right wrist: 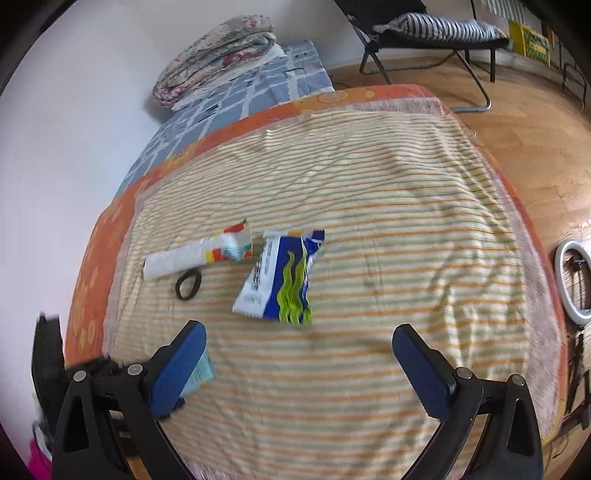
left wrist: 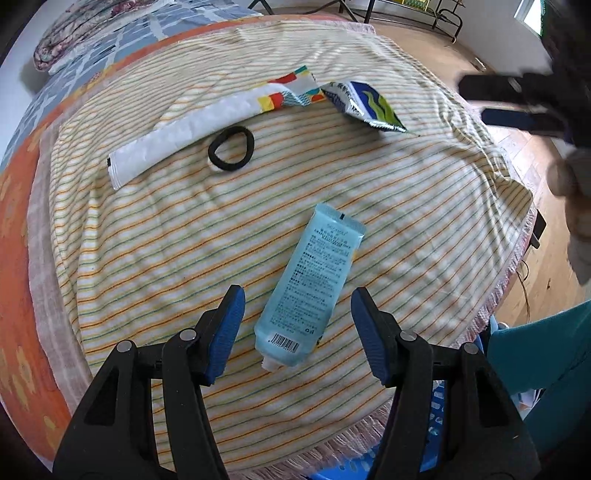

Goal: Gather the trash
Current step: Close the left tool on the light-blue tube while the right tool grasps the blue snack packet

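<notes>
A light blue squeeze tube point(left wrist: 308, 291) lies on the striped cloth point(left wrist: 184, 240), its open nozzle end between my left gripper's point(left wrist: 297, 308) open fingers. Farther off lie a blue and white snack wrapper point(left wrist: 367, 105), a long white wrapper with coloured squares point(left wrist: 207, 125) and a black hair tie point(left wrist: 231, 147). My right gripper point(right wrist: 299, 350) is open and empty, above the cloth just short of the snack wrapper point(right wrist: 279, 277). The white wrapper point(right wrist: 199, 254), hair tie point(right wrist: 188, 283) and tube's end point(right wrist: 201, 373) show in the right wrist view. The right gripper also shows blurred at the upper right of the left wrist view point(left wrist: 476, 103).
The cloth covers an orange bed cover point(right wrist: 96, 229). Folded quilts point(right wrist: 218, 51) sit at the head of the bed. A blue basket point(left wrist: 436, 432) stands below the bed's near edge. A folding chair point(right wrist: 424, 33) and a ring light point(right wrist: 574, 280) stand on the wooden floor.
</notes>
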Action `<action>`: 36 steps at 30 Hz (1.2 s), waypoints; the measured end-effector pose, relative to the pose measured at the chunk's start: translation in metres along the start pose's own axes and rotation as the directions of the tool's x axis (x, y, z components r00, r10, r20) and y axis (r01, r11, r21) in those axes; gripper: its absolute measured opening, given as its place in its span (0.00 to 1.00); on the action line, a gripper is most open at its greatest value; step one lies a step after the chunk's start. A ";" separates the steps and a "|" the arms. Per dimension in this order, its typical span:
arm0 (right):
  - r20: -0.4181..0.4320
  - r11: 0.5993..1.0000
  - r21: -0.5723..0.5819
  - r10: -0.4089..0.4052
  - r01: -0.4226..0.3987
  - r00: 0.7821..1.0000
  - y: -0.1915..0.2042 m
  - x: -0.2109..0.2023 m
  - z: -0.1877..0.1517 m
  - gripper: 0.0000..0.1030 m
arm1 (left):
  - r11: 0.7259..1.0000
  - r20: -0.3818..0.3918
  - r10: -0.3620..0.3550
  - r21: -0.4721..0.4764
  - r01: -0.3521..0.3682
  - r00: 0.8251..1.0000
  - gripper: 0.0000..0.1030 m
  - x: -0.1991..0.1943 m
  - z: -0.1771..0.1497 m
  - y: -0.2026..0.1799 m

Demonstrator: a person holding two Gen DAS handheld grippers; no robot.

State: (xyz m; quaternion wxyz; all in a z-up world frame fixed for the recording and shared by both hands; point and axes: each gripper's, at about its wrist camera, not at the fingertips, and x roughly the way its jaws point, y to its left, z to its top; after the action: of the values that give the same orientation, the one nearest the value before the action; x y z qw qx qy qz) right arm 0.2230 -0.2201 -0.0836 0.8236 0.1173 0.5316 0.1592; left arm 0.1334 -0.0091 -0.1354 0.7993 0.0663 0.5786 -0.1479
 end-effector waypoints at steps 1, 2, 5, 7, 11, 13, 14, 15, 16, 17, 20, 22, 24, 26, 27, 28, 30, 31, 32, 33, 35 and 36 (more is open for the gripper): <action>-0.013 1.000 0.010 0.010 -0.010 1.000 0.000 0.007 0.006 0.99 | 1.000 -0.005 0.003 0.002 -0.003 1.000 0.60 0.002 0.000 -0.001; -0.021 1.000 0.016 0.010 -0.009 1.000 -0.001 0.011 0.009 0.98 | 1.000 -0.007 0.007 0.006 -0.007 1.000 0.60 0.004 0.001 -0.002; -0.036 1.000 0.025 -0.015 0.016 0.999 -0.001 0.027 0.021 0.97 | 1.000 -0.015 0.018 0.004 -0.018 1.000 0.60 0.010 0.003 -0.003; -0.046 0.999 0.033 -0.021 0.023 0.999 -0.002 0.038 0.028 0.96 | 1.000 -0.014 0.020 0.001 -0.020 1.000 0.60 0.013 0.006 -0.003; -0.065 0.998 0.061 -0.013 0.017 0.998 0.000 0.060 0.040 0.94 | 1.000 -0.011 0.027 -0.001 -0.027 1.000 0.60 0.016 0.010 -0.005; -0.073 0.998 0.058 -0.020 0.025 0.997 0.003 0.068 0.043 0.94 | 0.999 -0.010 0.039 0.004 -0.039 0.999 0.60 0.017 0.012 -0.007; -0.080 0.998 0.052 -0.029 0.034 0.996 0.006 0.073 0.045 0.92 | 0.999 -0.009 0.047 0.006 -0.047 0.999 0.59 0.018 0.012 -0.008; -0.084 0.998 0.045 -0.040 0.044 0.996 0.009 0.077 0.046 0.89 | 0.999 -0.009 0.052 0.008 -0.052 0.999 0.57 0.019 0.014 -0.007; -0.085 0.998 0.039 -0.049 0.053 0.995 0.011 0.081 0.047 0.88 | 0.998 -0.008 0.059 0.011 -0.059 0.998 0.57 0.021 0.017 -0.009; -0.087 0.998 0.033 -0.059 0.062 0.994 0.013 0.085 0.048 0.86 | 0.998 -0.007 0.061 0.012 -0.061 0.998 0.55 0.021 0.018 -0.009; -0.100 0.996 0.017 -0.088 0.090 0.991 0.013 0.094 0.048 0.80 | 0.998 -0.001 0.069 0.000 -0.069 0.998 0.40 0.022 0.021 -0.006; -0.088 0.995 0.011 -0.099 0.100 0.991 0.011 0.094 0.047 0.76 | 0.998 0.004 0.057 -0.024 -0.057 0.998 0.36 0.019 0.020 0.002; -0.083 0.995 0.007 -0.100 0.101 0.992 0.010 0.091 0.047 0.61 | 0.998 0.007 0.054 -0.041 -0.054 0.999 0.36 0.018 0.020 0.007; -0.082 0.996 0.009 -0.085 0.086 0.993 0.010 0.089 0.047 0.50 | 0.997 0.011 0.061 -0.046 -0.061 0.998 0.36 0.018 0.020 0.009; -0.083 0.997 0.011 -0.076 0.077 0.994 0.008 0.088 0.047 0.49 | 0.997 0.012 0.064 -0.048 -0.064 0.998 0.35 0.017 0.020 0.009; -0.082 0.997 0.013 -0.071 0.072 0.994 0.008 0.087 0.046 0.49 | 0.996 0.015 0.067 -0.054 -0.066 0.998 0.35 0.016 0.019 0.010; -0.079 0.998 0.011 -0.066 0.067 0.995 0.007 0.083 0.043 0.48 | 0.996 0.019 0.070 -0.061 -0.069 0.997 0.35 0.014 0.018 0.011; -0.076 0.998 0.009 -0.062 0.063 0.995 0.007 0.081 0.042 0.48 | 0.995 0.025 0.072 -0.067 -0.071 0.997 0.35 0.011 0.018 0.012; -0.073 0.998 0.006 -0.060 0.060 0.996 0.007 0.078 0.041 0.47 | 0.995 0.031 0.076 -0.073 -0.073 0.997 0.35 0.008 0.017 0.013; -0.067 0.998 0.000 -0.059 0.059 0.996 0.008 0.075 0.039 0.47 | 0.994 0.039 0.078 -0.078 -0.074 0.996 0.35 0.005 0.016 0.014; -0.054 0.998 -0.015 -0.062 0.062 0.997 0.010 0.067 0.037 0.47 | 0.993 0.049 0.079 -0.088 -0.075 0.996 0.35 0.000 0.014 0.015; -0.048 0.998 -0.021 -0.062 0.061 0.997 0.011 0.062 0.035 0.47 | 0.993 0.052 0.083 -0.091 -0.078 0.995 0.35 -0.003 0.013 0.015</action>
State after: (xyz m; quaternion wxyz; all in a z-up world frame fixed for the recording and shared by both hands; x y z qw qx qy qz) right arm 0.2768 -0.1872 -0.1175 0.8161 0.0891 0.5531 0.1417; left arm 0.1495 0.0022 -0.1293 0.8227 0.0499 0.5589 -0.0916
